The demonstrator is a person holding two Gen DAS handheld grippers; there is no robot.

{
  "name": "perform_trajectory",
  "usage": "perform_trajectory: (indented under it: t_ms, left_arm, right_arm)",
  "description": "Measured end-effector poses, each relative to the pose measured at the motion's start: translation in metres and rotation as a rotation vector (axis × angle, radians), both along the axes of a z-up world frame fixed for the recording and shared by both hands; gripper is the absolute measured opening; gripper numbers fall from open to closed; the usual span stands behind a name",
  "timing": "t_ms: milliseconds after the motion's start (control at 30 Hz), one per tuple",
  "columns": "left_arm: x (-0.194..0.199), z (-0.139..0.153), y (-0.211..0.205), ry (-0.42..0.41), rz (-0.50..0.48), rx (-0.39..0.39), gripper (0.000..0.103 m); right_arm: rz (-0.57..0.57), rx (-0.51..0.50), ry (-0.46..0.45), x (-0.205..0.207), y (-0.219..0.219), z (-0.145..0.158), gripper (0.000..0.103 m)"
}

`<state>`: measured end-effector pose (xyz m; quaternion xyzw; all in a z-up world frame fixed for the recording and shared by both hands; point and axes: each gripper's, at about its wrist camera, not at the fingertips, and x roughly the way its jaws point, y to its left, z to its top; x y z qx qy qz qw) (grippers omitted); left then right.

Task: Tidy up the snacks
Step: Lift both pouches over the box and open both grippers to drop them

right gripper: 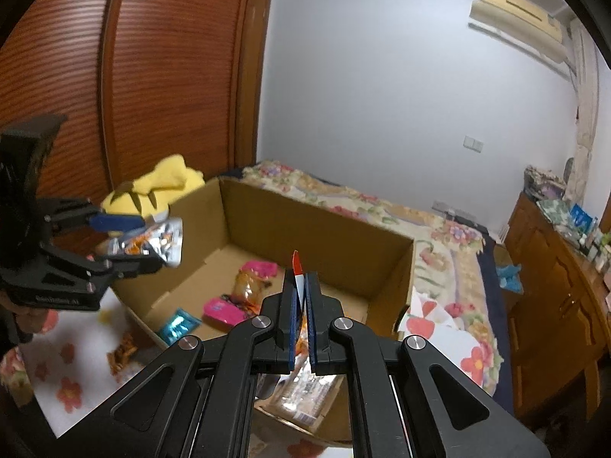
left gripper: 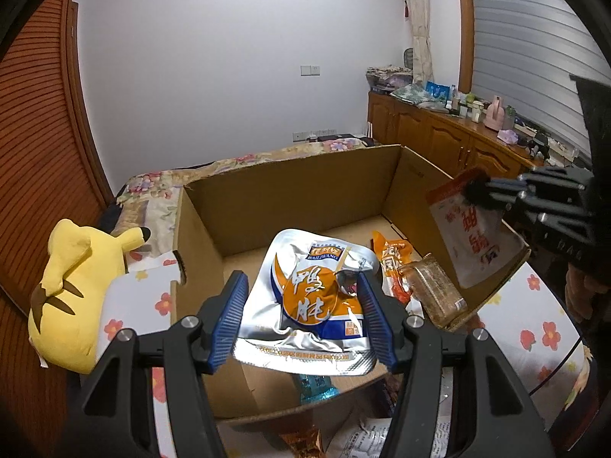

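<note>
We find the cardboard box [left gripper: 290, 191] open on the bed [right gripper: 450, 236]. Both tools angle downward over it: the left tool [left gripper: 303, 318] clamps a silver pouch [left gripper: 305, 297]; the right tool [right gripper: 301, 318], pinched tight, grips a white-red packet [left gripper: 473, 236].

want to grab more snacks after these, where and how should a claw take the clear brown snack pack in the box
Grip the clear brown snack pack across its narrow width near the raised upper end, coming from above. It lies tilted against the cardboard box wall, so that end stands free, while the orange packet crowds one long side.

Floral bed [left gripper: 160, 301], cardboard box [left gripper: 290, 187], yellow plush [left gripper: 72, 286]
</note>
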<state>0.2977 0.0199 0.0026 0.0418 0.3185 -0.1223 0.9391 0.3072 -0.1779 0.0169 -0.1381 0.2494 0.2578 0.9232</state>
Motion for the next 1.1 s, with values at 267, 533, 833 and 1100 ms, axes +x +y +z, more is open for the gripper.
perform_trajectory:
  t_ms: [267, 533, 833, 1100]
  left_arm:
    - [0.009, -0.004, -0.002, 0.010, -0.006, 0.002, 0.059]
    - [0.014, -0.007, -0.002, 0.016, -0.010, 0.008, 0.059]
    - [0.021, -0.009, -0.008, 0.027, -0.009, 0.021, 0.059]
    - [0.027, -0.011, -0.011, 0.044, -0.004, 0.010, 0.060]
  right_arm:
    - [-0.002, -0.034, 0.067, 0.010, 0.003, -0.022, 0.002]
    - [-0.002, -0.024, 0.108, 0.010, -0.005, -0.029, 0.004]
    - [-0.008, 0.007, 0.130, 0.006, -0.014, -0.032, 0.006]
    - [-0.008, 0.037, 0.133, 0.003, -0.019, -0.031, 0.010]
